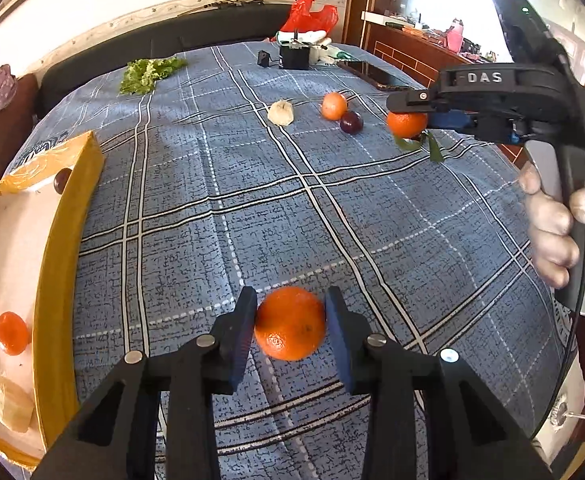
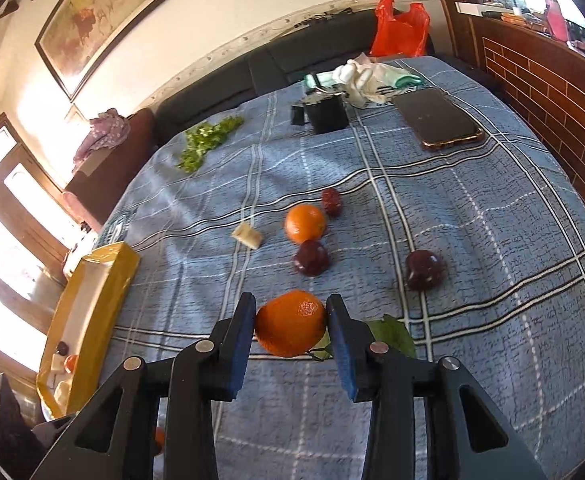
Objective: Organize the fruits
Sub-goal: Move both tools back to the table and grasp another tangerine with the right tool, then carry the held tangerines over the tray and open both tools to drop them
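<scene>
1. Your left gripper (image 1: 291,322) is clenched on an orange (image 1: 290,323), which sits between both pads, dead centre ahead of the claw and clear of the blue checked cloth (image 1: 212,184).
2. Your right gripper (image 2: 291,326) grasps a leafy tangerine (image 2: 291,327) the same way, its leaves (image 2: 392,336) trailing at 4 o'clock.
3. The yellow-rimmed box (image 1: 58,264) lies at 9 o'clock of your left claw, with fruit inside.
4. Loose fruit lies at 12 o'clock of your right claw: 1 tangerine (image 2: 305,223) and dark plums (image 2: 311,258).

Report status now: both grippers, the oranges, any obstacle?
Left gripper shut on plain orange. Right gripper shut on leafy orange. Yellow box unobstructed.
</scene>
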`<state>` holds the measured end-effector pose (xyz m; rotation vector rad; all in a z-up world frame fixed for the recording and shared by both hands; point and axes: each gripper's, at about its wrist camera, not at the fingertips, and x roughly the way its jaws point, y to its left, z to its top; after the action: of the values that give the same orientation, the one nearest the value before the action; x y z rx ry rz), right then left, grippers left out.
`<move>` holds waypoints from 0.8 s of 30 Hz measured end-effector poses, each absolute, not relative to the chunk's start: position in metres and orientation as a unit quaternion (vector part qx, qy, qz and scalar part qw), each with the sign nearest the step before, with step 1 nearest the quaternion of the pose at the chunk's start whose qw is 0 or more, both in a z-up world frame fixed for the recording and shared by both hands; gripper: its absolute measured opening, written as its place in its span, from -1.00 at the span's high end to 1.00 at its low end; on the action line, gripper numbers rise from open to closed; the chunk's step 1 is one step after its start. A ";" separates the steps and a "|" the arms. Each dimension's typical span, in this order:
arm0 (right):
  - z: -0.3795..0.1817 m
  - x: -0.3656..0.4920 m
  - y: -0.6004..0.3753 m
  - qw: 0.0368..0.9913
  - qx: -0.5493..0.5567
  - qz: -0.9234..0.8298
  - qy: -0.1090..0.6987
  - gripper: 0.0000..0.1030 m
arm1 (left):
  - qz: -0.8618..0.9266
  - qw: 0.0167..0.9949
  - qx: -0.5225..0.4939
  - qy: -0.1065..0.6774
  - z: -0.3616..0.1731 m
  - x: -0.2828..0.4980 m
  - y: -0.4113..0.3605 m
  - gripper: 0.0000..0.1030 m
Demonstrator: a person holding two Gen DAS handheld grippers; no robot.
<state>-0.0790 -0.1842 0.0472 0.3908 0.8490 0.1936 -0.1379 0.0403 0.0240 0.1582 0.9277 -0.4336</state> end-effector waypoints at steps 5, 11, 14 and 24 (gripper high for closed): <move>0.061 -0.086 -0.164 0.890 0.183 0.120 0.401 0.23 | -0.192 0.883 0.028 0.428 0.043 -0.135 0.071 0.34; 0.084 -0.090 -0.119 0.889 0.164 0.172 0.391 0.23 | -0.145 0.905 -0.038 0.399 0.075 -0.129 0.131 0.34; 0.100 -0.087 -0.087 0.886 0.155 0.208 0.384 0.22 | -0.101 0.917 -0.053 0.382 0.091 -0.123 0.172 0.34; 0.112 -0.062 0.051 0.851 0.111 0.314 0.407 0.21 | 0.016 0.919 -0.070 0.387 0.095 -0.088 0.280 0.33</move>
<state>-0.0625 0.0510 0.1125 0.2345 0.8564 0.6606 -0.0884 0.2804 0.0949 -0.1444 0.7949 0.0322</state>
